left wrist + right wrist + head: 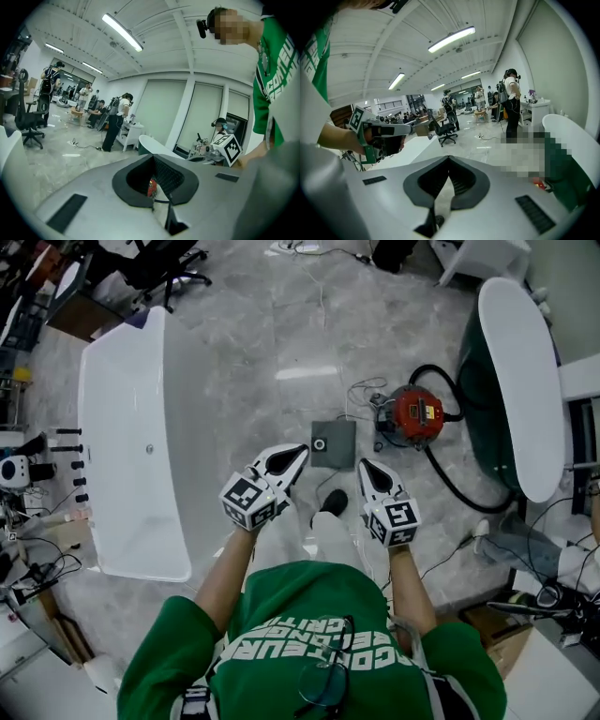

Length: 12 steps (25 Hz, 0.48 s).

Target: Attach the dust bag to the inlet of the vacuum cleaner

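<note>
The left gripper (pixel 296 456) has its jaws together, empty. Just ahead on the floor (pixel 281 334) lies the dust bag (pixel 333 443), a flat grey square with a round hole. The right gripper (pixel 367 468) is likewise closed on nothing. The red vacuum cleaner (pixel 415 415) stands just right of the bag, not touching it. I'd open both before reaching down (grip the bag's edges, leave the hole clear). Only the head view shows the bag; both gripper views look over it.

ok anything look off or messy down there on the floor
Nothing spilled or broken. The grey dust bag lies flat on the floor beside the red vacuum cleaner, unattached, with a thin cable tangled next to it.
</note>
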Each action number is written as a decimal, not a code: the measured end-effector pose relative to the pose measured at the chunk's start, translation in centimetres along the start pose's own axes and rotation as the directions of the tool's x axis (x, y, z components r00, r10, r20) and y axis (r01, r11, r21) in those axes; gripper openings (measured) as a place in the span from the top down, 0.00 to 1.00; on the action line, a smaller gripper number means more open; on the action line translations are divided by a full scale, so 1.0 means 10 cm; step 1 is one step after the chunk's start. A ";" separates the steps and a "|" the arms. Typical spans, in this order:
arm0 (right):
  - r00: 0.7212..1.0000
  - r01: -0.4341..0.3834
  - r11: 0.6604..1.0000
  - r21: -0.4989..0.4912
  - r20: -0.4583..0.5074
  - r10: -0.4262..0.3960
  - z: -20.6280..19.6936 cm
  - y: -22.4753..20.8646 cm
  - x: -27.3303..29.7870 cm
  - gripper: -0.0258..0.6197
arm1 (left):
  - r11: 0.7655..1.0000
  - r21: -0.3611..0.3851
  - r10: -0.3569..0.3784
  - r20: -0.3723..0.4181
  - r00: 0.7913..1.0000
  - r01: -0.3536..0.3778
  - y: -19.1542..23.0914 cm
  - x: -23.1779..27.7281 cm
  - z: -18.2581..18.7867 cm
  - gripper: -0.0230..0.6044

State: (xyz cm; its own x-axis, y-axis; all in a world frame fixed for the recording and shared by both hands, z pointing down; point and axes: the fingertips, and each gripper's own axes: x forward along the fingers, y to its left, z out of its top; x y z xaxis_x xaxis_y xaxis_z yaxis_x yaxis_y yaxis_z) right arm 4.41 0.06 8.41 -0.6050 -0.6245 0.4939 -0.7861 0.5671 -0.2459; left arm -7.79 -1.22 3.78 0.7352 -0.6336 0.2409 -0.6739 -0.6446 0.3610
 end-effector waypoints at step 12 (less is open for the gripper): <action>0.999 0.018 1.000 0.000 -0.033 -0.018 -0.41 -0.08 0.85 0.95 | 0.998 -0.041 -0.046 -0.073 0.996 0.043 0.72 0.09 -0.80 0.96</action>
State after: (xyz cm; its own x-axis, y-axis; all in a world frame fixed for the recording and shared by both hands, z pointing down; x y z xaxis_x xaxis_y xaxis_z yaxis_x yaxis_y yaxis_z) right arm 0.37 -3.48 16.23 -0.5863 -0.6163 0.5258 -0.7967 0.5560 -0.2367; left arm -11.35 -3.04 13.77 0.7688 -0.5704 0.2892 -0.6380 -0.6533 0.4075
